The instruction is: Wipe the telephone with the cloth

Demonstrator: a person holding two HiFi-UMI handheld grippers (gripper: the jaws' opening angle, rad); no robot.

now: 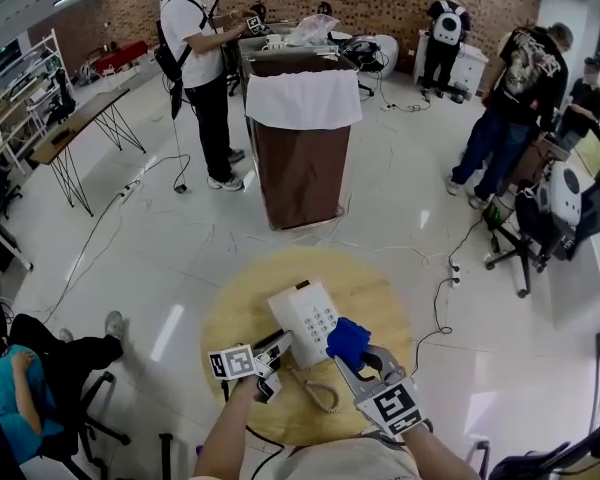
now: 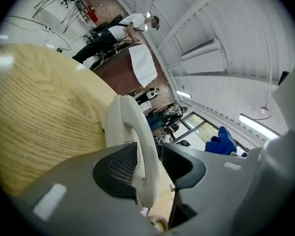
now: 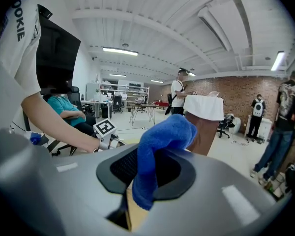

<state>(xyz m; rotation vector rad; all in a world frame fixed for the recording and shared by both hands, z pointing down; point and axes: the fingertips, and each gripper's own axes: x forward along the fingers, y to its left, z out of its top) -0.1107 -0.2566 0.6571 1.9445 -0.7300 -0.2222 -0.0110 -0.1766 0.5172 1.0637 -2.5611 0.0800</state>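
A white telephone (image 1: 308, 316) lies on the round wooden table (image 1: 372, 286). Its handset (image 2: 133, 127) rests along the phone's left side, and my left gripper (image 1: 278, 346) straddles the near end. In the left gripper view the left gripper (image 2: 150, 159) has one pad against the handset, while a dark gap shows before the other pad. My right gripper (image 1: 352, 360) hovers at the phone's near right corner, shut on a bunched blue cloth (image 1: 347, 340). In the right gripper view the cloth (image 3: 160, 146) sticks up out of the right gripper (image 3: 147, 170).
The phone's coiled cord (image 1: 320, 393) trails toward the table's near edge. A tall brown bin with a white liner (image 1: 302, 138) stands beyond the table. Several people stand around the room; one sits at the left (image 1: 20, 388). Cables (image 1: 445, 278) cross the floor.
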